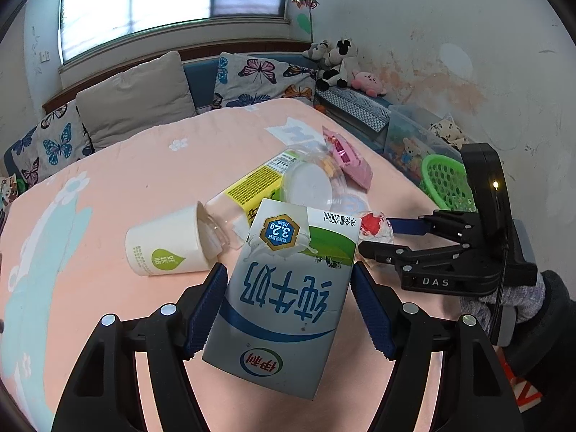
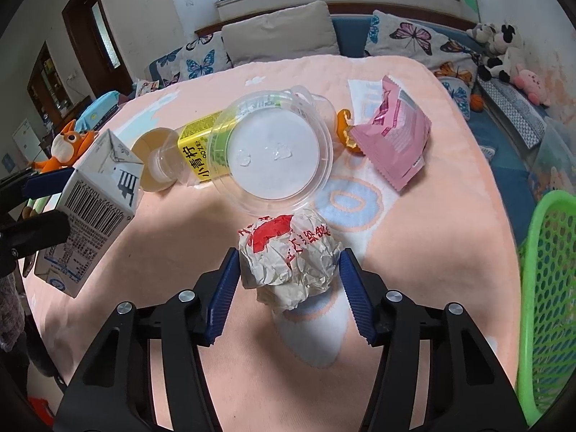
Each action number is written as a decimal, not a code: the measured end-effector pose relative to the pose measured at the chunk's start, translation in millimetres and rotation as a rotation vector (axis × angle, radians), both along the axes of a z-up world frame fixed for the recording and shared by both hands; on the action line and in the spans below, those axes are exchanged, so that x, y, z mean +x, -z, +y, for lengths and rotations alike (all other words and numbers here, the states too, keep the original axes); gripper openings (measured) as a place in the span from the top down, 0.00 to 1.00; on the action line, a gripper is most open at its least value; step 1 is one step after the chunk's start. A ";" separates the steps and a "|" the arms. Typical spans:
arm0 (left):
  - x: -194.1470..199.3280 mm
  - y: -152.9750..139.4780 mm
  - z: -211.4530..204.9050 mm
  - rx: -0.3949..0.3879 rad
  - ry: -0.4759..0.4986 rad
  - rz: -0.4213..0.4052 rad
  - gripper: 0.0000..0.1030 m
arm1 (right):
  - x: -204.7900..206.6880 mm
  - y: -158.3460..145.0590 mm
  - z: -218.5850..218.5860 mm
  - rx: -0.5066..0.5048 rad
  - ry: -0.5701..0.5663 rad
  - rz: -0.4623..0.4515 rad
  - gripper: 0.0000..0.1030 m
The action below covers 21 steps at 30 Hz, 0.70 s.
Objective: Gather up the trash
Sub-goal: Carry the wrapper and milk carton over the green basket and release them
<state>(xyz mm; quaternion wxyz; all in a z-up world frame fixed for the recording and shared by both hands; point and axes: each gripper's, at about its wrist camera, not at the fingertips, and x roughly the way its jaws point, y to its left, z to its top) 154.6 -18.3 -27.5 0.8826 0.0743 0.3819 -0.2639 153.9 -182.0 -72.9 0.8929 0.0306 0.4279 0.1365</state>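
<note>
My left gripper (image 1: 289, 302) is shut on a white milk carton (image 1: 284, 295) and holds it above the pink blanket (image 1: 144, 187); the carton also shows in the right wrist view (image 2: 90, 212). My right gripper (image 2: 288, 288) has its blue pads (image 2: 225, 295) around a crumpled red-and-white paper wrapper (image 2: 288, 255) that lies on the blanket, touching or nearly so. More trash lies beyond: a clear plastic lid (image 2: 277, 154), a yellow-labelled bottle (image 2: 198, 151), a paper cup (image 1: 165, 243), a pink wrapper (image 2: 392, 136) and an orange peel (image 2: 347, 133).
A green perforated basket (image 2: 547, 288) stands at the bed's right edge, also in the left wrist view (image 1: 446, 180). Pillows (image 2: 280, 36) and plush toys (image 2: 500, 54) line the far side. A clear storage box (image 1: 414, 136) sits beside the bed.
</note>
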 end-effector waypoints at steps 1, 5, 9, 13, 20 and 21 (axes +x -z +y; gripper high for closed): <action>-0.2 -0.8 -1.1 0.000 0.001 -0.003 0.34 | -1.7 -1.5 -0.8 0.002 -0.001 -0.005 0.45; -0.7 -6.0 -8.2 -0.006 0.012 -0.011 0.34 | -11.2 -9.9 -4.0 -0.012 0.000 -0.033 0.45; -2.9 -11.2 -21.0 -0.015 0.027 -0.023 0.34 | -20.6 -19.0 -13.9 -0.016 0.012 -0.054 0.45; -4.5 -15.5 -37.7 -0.019 0.048 -0.028 0.34 | -30.3 -28.3 -29.3 -0.024 0.035 -0.072 0.45; -6.9 -23.3 -73.6 -0.030 0.099 -0.038 0.34 | -48.7 -42.5 -69.9 -0.042 0.105 -0.100 0.45; -7.2 -24.4 -80.1 -0.033 0.108 -0.037 0.34 | -51.2 -43.4 -74.5 -0.044 0.114 -0.102 0.45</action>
